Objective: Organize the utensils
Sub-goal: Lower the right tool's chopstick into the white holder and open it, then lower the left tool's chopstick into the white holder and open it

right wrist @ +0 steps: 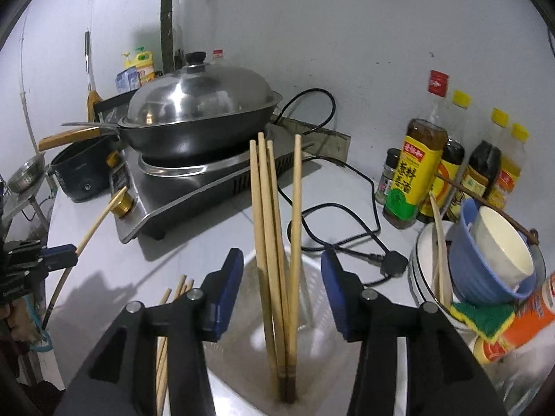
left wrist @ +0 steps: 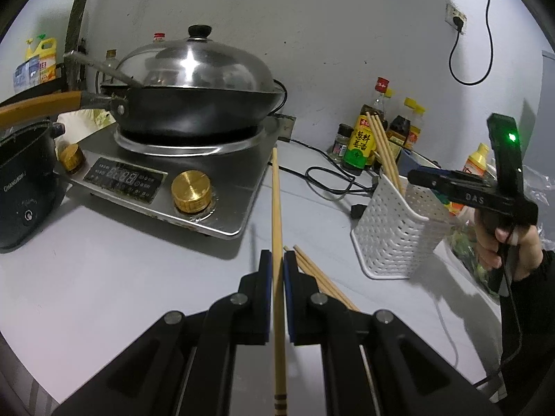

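Left claw [left wrist: 277,267] is clamped on one chopstick [left wrist: 276,208] above the tabletop [left wrist: 138,260]. Right claw [right wrist: 281,267] stands apart over the white holder [left wrist: 392,232], four chopsticks [right wrist: 274,242] upright between its jaws, untouched.

Pale matt wooden chopsticks [right wrist: 274,242], a perforated white plastic holder [left wrist: 392,228], a glossy steel wok lid [left wrist: 194,66], brushed-metal cooktop [left wrist: 239,187].

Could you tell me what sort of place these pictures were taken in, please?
Most likely a home kitchen counter: a lidded wok sits on an induction cooker, sauce bottles line the wall, and chopsticks stand in a white holder.
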The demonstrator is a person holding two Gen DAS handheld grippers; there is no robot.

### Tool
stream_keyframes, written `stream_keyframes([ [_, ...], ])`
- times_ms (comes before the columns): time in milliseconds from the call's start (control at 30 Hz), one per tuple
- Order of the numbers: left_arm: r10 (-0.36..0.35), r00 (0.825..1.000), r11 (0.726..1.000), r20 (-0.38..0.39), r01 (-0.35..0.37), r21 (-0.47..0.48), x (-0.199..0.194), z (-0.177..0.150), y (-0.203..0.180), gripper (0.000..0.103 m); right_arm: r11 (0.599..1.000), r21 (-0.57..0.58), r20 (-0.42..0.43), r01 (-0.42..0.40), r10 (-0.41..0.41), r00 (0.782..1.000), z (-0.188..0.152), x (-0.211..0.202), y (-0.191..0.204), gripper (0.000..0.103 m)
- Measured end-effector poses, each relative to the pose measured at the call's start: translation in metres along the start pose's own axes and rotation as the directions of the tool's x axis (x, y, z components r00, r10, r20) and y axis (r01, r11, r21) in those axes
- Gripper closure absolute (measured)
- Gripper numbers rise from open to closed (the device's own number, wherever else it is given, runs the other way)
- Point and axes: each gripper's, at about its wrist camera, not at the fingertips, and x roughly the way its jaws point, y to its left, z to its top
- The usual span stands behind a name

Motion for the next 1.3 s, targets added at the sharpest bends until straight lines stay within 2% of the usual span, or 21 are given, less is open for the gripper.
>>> stream_keyframes([
  [167, -0.008, 1.0, 1.0, 0.003, 0.008, 0.015, -0.001, 0.006, -0.012, 0.097, 0.999, 0.033, 0.023, 0.01, -0.011, 1.0, -0.017, -0.023, -0.011, 0.057],
  [233, -0.017, 1.0, 1.0, 0.006, 0.017, 0.018, 0.0, 0.01, -0.018, 0.097, 0.999, 0.052, 0.033, 0.004, -0.006, 0.999, -0.023, -0.032, -0.017, 0.053],
  [500, -0.042, 0.999, 0.997, 0.023, 0.041, 0.062, 0.009, 0.03, -0.054, 0.097, 0.985, 0.174, 0.093, -0.023, 0.007, 0.996, -0.052, -0.061, -0.038, 0.048],
  [700, -0.07, 0.997, 0.996, 0.017, 0.069, 0.06, 0.021, 0.039, -0.076, 0.097, 0.976, 0.218, 0.104, -0.02, -0.003, 0.995, -0.071, -0.064, -0.048, 0.047],
  [867, -0.08, 0.997, 0.991, 0.007, 0.078, 0.108, 0.027, 0.049, -0.098, 0.097, 0.974, 0.226, 0.135, -0.003, -0.028, 0.99, -0.074, -0.065, -0.055, 0.047],
  [933, -0.082, 0.997, 0.99, 0.013, 0.08, 0.119, 0.028, 0.054, -0.105, 0.097, 0.972, 0.235, 0.145, 0.008, -0.043, 0.988, -0.076, -0.066, -0.059, 0.039],
  [1167, -0.119, 0.992, 0.982, 0.028, 0.114, 0.15, 0.046, 0.081, -0.137, 0.097, 0.956, 0.291, 0.175, 0.029, -0.083, 0.981, -0.086, -0.069, -0.078, 0.029],
  [1233, -0.122, 0.992, 0.982, 0.041, 0.114, 0.153, 0.052, 0.089, -0.146, 0.097, 0.953, 0.298, 0.177, 0.055, -0.112, 0.978, -0.088, -0.069, -0.081, 0.021],
  [1300, -0.136, 0.989, 0.981, 0.06, 0.126, 0.15, 0.059, 0.098, -0.156, 0.097, 0.952, 0.298, 0.178, 0.074, -0.132, 0.975, -0.091, -0.068, -0.082, 0.019],
])
